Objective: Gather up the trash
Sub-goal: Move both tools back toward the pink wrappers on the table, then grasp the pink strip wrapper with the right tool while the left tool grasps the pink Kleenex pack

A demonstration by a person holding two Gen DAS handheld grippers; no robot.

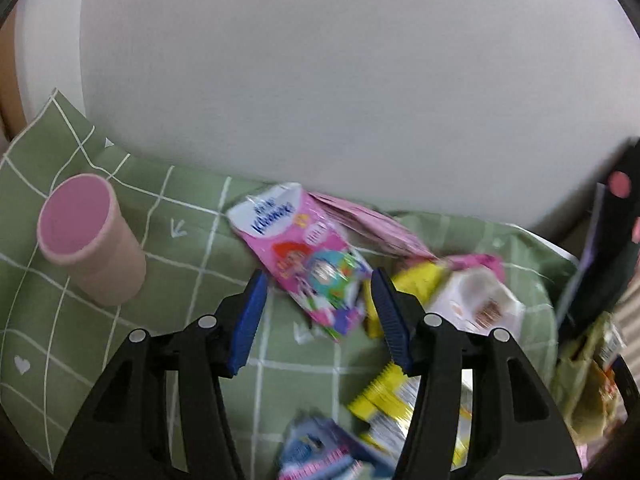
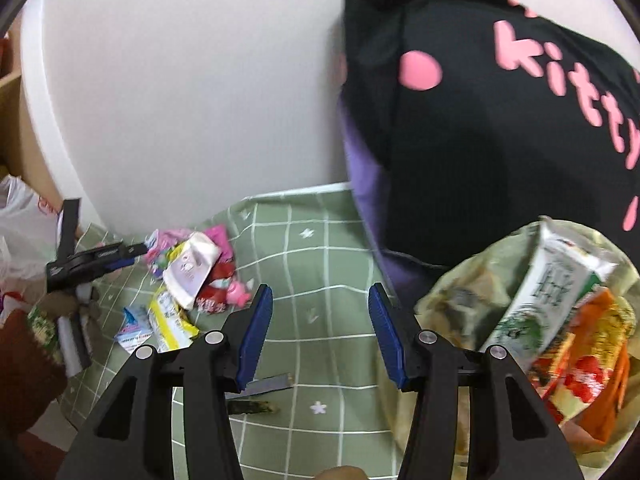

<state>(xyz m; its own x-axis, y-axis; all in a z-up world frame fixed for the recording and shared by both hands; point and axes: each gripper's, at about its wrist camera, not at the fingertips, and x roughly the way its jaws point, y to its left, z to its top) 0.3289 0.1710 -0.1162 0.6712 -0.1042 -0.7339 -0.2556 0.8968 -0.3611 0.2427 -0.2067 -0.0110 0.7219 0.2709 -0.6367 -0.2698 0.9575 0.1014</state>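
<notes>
Both claws, left claw (image 1: 318, 316) and right claw (image 2: 316, 334), spread empty; pink wrapper (image 1: 304, 264) lies diagonally, top upper-left; only right wrist shows the trash bag (image 2: 560, 320).

Motion blurs the wrappers (image 1: 320, 276) so most print is unreadable, the yellow packet (image 1: 384, 400) is partly hidden behind the left gripper's (image 1: 318, 320) finger, the blue wrapper (image 1: 320, 448) is cut off by the bottom edge, and the black bag's (image 2: 480, 140) lettering runs off the right.
</notes>
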